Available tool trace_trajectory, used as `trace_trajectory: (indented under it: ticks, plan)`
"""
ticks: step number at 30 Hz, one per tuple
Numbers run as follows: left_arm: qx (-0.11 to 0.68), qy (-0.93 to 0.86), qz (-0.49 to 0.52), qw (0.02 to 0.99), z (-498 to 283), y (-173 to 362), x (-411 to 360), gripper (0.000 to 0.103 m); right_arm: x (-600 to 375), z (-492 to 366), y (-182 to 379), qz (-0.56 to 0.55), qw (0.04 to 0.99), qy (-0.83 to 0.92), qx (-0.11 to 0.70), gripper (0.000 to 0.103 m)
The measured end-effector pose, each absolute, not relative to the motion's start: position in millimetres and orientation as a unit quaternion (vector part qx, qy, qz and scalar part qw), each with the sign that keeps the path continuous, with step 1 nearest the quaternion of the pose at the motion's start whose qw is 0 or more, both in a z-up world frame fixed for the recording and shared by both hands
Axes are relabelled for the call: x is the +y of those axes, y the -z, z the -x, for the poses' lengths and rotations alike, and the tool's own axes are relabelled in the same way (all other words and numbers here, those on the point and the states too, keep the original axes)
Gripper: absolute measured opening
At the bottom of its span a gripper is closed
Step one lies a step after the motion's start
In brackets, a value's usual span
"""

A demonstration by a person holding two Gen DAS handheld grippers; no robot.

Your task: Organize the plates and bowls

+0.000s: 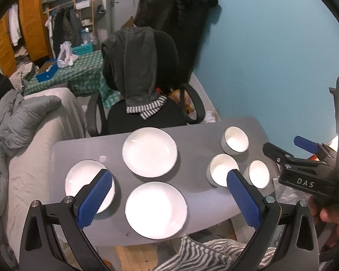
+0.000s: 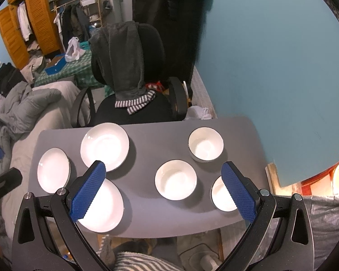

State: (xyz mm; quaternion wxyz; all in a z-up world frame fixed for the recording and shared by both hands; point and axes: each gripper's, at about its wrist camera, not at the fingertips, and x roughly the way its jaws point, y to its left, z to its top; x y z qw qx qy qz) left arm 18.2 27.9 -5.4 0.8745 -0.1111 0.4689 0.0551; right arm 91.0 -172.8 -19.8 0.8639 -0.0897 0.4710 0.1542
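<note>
Both grippers, left (image 1: 169,194) & right (image 2: 165,189), hang released above my grey table (image 1: 196,158). Three plates (image 1: 156,210) lie toward its left edge, three bowls (image 2: 175,183) toward the right; bare strip runs btwn them.

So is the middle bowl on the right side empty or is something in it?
Empty, as far as shows: the middle bowl sits upright on the grey table, its white inside bare in the right wrist view, though glare washes out the bottom.
</note>
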Motion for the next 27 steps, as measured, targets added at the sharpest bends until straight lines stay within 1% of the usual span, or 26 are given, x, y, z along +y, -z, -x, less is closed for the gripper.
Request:
trace_trajectory:
  ticks: [11, 27]
  plan:
    - [0.471, -0.086, 0.134, 0.867, -1.2, 17.2, 52.1, 0.103, -145.7, -92.9, 21.9, 0.117, 0.854, -0.184, 0.471, 0.101]
    - [0.507, -0.125, 0.227, 0.822, 38.6, 70.6, 114.6, 0.103, -99.5, -94.3, 51.5, 0.145, 0.815, -0.271, 0.492, 0.101]
